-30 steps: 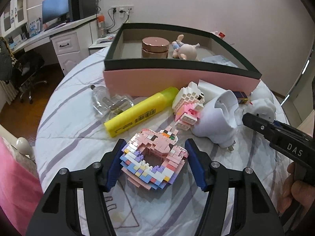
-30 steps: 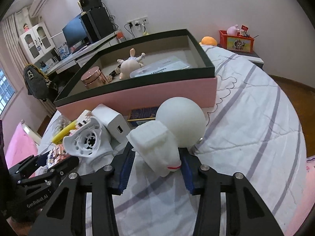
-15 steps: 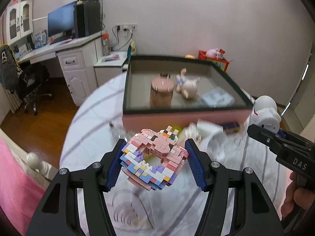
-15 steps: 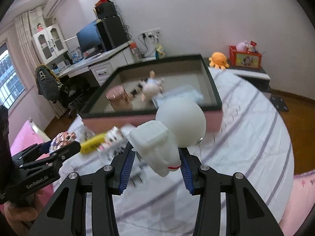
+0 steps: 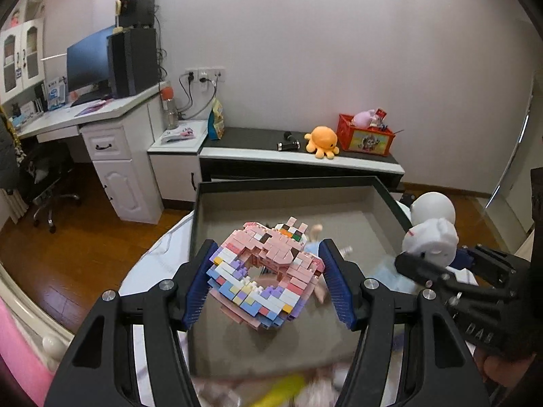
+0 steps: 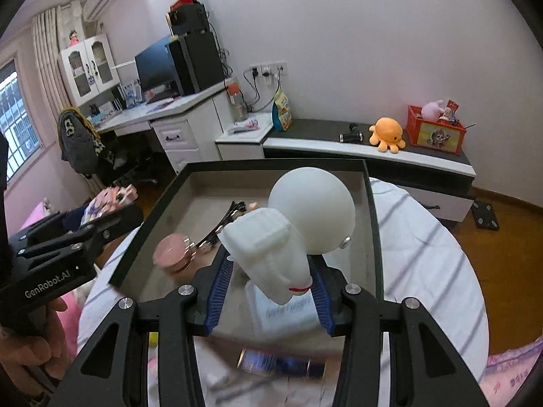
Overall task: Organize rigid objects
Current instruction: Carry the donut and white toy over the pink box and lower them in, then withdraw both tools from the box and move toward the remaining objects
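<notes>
Blue ribbed pads (image 5: 197,288) of the left gripper (image 5: 268,283) are clamped on a brick-built donut (image 5: 264,271), squeezed across its width so the hole faces the camera; it hangs above the box (image 5: 200,224), clear of the floor inside. Probably held high so it can clear the rim before going down. Donut is pink on the far half, w/ white, lilac, blue and yellow bricks on the near half, plus small ears on top.

Right gripper (image 6: 269,286) is closed on a white figure (image 6: 271,251), gripping the ridged body, round smooth head (image 6: 312,213) sticking out past the pads. It also hangs over the box (image 6: 371,224), nearer the right wall. No-look grip seems secure, though the head overhangs.

Inside the box: a pink jar (image 6: 173,254), dark hair clips (image 6: 227,217), a clear packet (image 6: 288,308), all blurred. Box sits on a striped cloth (image 6: 427,264). Leftover items near the bottom edge are too blurred to name.
</notes>
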{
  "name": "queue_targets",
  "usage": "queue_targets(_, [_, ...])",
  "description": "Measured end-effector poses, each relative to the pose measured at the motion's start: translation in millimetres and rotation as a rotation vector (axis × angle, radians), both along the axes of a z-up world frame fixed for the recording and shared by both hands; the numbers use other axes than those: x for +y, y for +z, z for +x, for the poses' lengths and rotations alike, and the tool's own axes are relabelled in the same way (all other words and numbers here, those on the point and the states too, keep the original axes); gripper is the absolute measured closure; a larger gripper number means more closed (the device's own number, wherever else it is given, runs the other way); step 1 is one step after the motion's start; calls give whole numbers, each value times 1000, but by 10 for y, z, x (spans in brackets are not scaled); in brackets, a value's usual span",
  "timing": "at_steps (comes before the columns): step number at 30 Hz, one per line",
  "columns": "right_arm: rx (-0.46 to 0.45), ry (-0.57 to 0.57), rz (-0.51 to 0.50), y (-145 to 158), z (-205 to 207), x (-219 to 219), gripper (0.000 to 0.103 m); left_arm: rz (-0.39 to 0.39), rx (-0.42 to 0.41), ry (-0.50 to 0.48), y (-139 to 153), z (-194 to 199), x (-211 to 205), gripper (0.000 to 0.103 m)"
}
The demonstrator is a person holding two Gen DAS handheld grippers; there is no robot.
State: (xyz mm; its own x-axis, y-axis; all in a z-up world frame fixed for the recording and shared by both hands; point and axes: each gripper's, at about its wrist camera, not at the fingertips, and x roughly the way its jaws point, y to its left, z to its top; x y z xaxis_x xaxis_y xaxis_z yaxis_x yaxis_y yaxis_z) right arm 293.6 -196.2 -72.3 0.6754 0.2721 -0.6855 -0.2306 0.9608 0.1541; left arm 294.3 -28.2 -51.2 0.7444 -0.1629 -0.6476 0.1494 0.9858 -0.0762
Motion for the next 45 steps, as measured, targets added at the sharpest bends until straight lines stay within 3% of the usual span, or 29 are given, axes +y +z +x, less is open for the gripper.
queue_targets(8, [105,-9,-43,-364,525,2,57,10,113,-6,-392,695,-154,41])
queue_targets(14, [134,-20,-58,-478,575,-40,57,43,161,-21,-526,803,-232,40])
queue_targets(16, [134,-18,-67,-475,565,-32,54,49,151,-21,-505,779,-233,33])
queue_targets(17, [129,-19,-72,-469,545,-26,44,54,142,-18,-485,786,-228,22])
queue_targets(18, [119,-20,-76,-453,517,-19,36,58,131,-11,-459,757,-217,10])
queue_targets(19, [113,-22,-78,-440,512,-2,19,60,120,-1,-431,723,-195,6])
queue_targets(22, [101,-22,-70,-373,435,-1,16,46,89,9,-316,612,-135,4])
queue_targets(25, [75,-42,-65,-284,345,-15,0,44,48,25,-156,418,-56,3])
queue_targets(37, [-66,-127,18,238,-508,-75,0,43,-91,91,365,-617,202,0])
queue_targets(45, [-155,-176,58,498,-1264,-127,0,45,-125,105,475,-1264,277,0])
